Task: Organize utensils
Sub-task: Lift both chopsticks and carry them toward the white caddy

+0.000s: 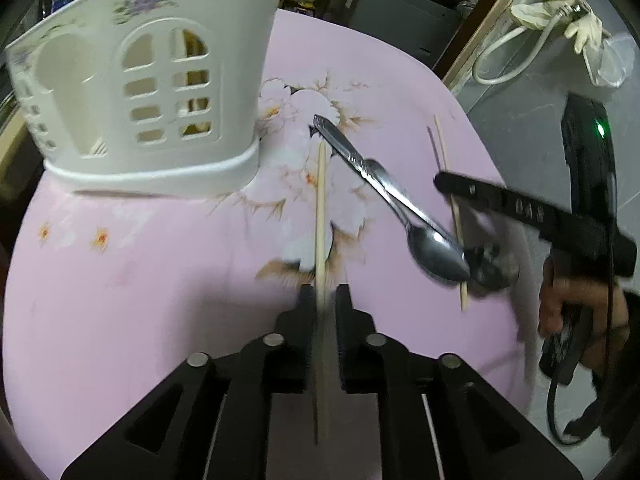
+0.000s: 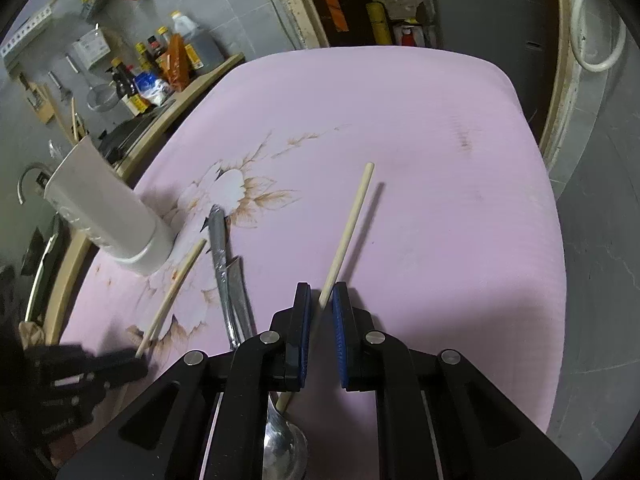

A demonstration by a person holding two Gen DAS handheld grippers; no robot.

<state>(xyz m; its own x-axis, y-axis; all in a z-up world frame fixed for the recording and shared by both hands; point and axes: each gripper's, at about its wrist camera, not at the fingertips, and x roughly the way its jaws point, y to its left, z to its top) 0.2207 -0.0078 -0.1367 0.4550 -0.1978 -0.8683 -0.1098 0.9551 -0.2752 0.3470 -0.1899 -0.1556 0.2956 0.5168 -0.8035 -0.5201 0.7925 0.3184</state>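
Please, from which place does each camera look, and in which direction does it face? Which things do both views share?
Left wrist: sits on the left tool, looks down its fingers at the pink table, a chopstick between them; white utensil holder ahead; the right tool and a hand show.
Right wrist: sits on the right tool, looks down over the table, a second chopstick between its fingers; the left tool shows.
Shared: table, holder, both chopsticks, spoons.

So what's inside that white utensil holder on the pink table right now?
Through the white utensil holder's cutouts, its front compartment looks empty. Yellowish shapes show through the window holes, probably clutter behind it. Solid walls hide the rest.
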